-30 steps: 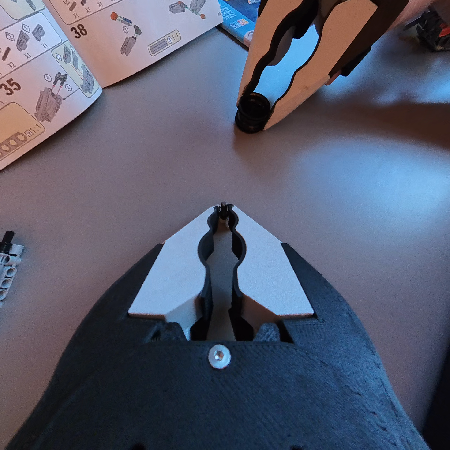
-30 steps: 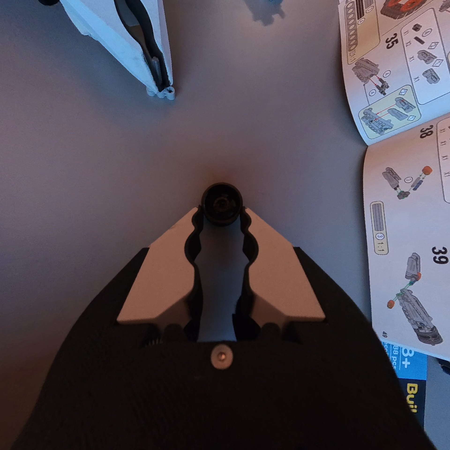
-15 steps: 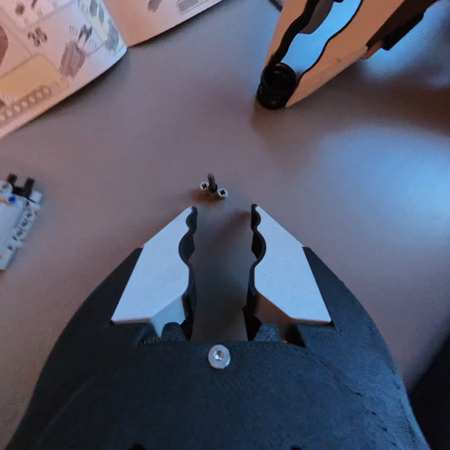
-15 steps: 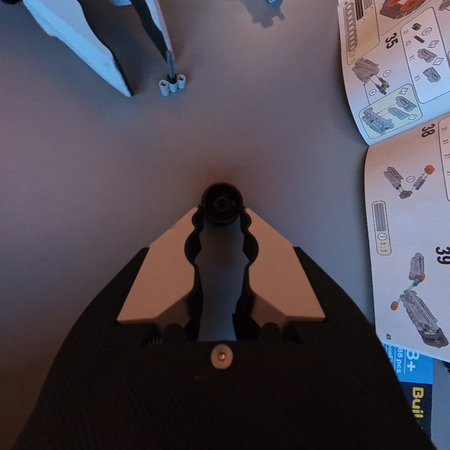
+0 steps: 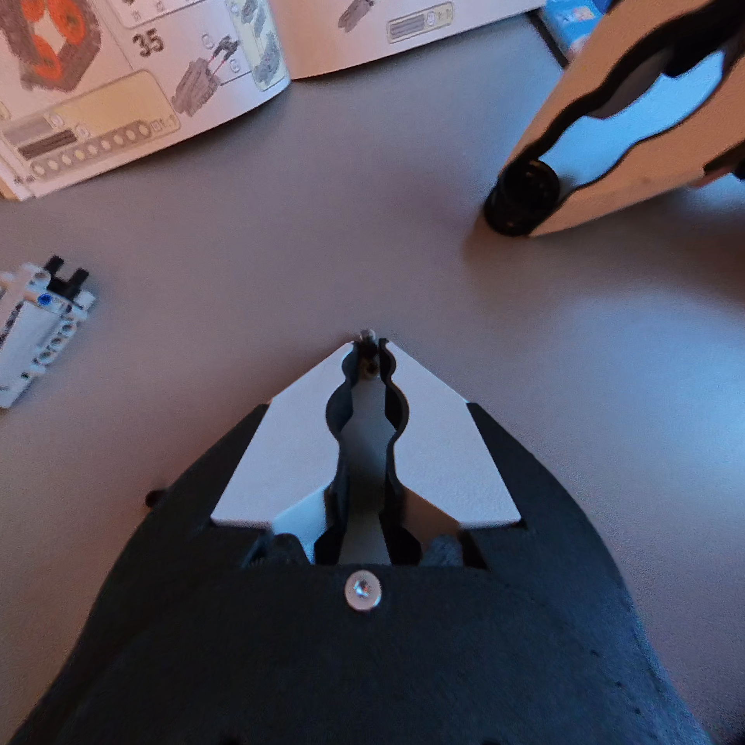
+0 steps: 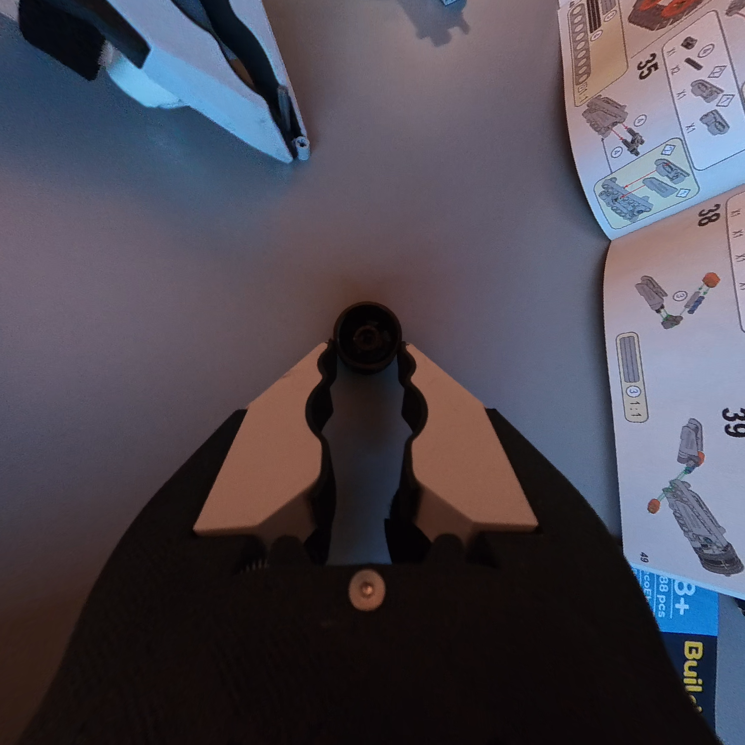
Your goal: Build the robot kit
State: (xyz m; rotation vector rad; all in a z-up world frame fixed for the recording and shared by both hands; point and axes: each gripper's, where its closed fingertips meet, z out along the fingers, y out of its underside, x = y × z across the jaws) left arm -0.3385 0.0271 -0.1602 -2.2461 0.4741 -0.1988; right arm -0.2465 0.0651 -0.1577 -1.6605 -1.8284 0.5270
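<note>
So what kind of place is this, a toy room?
Probably a hobby table for building a brick kit: an open instruction booklet lies on the grey table, beside a half-built white brick piece and the kit's blue box.

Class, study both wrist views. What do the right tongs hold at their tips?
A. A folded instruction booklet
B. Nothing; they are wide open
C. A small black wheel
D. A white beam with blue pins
C: the right tongs are closed around a small black wheel, seen again in the left wrist view.
</note>
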